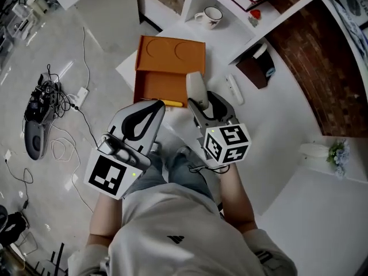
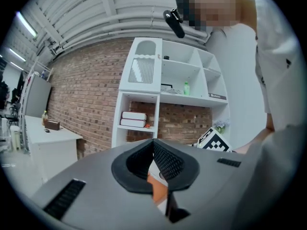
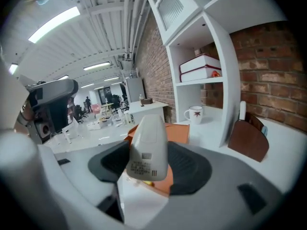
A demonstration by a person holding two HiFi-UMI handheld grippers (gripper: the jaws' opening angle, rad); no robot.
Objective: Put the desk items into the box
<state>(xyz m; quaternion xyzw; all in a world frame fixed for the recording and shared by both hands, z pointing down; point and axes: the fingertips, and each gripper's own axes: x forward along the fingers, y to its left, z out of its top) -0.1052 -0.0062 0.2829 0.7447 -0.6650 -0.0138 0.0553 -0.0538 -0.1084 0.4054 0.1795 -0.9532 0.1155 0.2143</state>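
An orange box [image 1: 169,68] lies open on the white desk [image 1: 276,125], its lid with two round dents folded back. A yellow item [image 1: 172,103] lies at the box's near edge. My right gripper [image 1: 200,104] is shut on a pale grey oblong device [image 1: 195,86], which it holds just right of the box's near corner. The device [image 3: 146,147] sticks out between the jaws, with the box [image 3: 178,130] behind it. My left gripper [image 1: 159,104] hovers at the box's near left with its jaws together and nothing in them [image 2: 153,145].
A white stick-shaped item [image 1: 233,89] lies right of the box beside a brown holder [image 1: 256,68]. A mug [image 1: 209,17] stands under the white shelf [image 1: 253,4]. A small flower pot [image 1: 329,152] is at the far right. Cables and gear [image 1: 40,108] lie on the floor to the left.
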